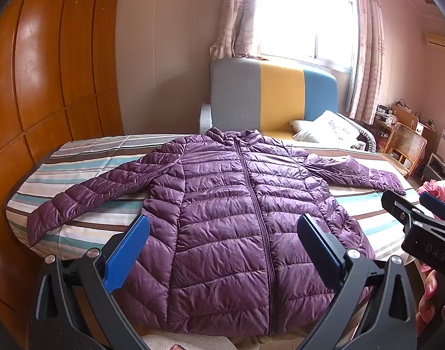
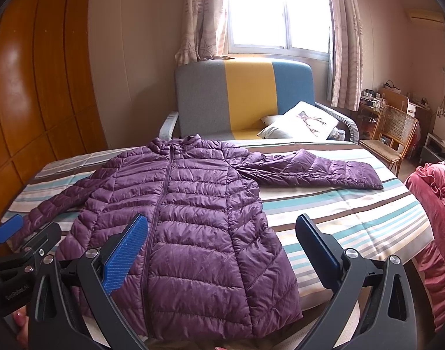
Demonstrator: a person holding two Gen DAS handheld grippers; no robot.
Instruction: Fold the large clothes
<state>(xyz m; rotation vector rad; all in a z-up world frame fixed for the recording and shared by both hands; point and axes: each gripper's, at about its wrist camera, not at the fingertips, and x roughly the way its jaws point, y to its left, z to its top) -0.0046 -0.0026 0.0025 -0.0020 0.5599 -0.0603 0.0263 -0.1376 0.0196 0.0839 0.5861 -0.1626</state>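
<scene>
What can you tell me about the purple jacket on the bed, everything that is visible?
The purple jacket is a quilted puffer with a shiny, thin shell stitched in horizontal bands. It has a short stand collar and a front zipper, closed along its visible length. It lies flat, front up, on the striped bed cover, collar toward the window, hem at the near edge, both sleeves spread outward. Only the cover touches it; both hand-held grippers hang open above the hem.

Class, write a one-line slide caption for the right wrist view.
Open right hand-held gripper above a zipped purple jacket spread flat on a striped bed.
</scene>
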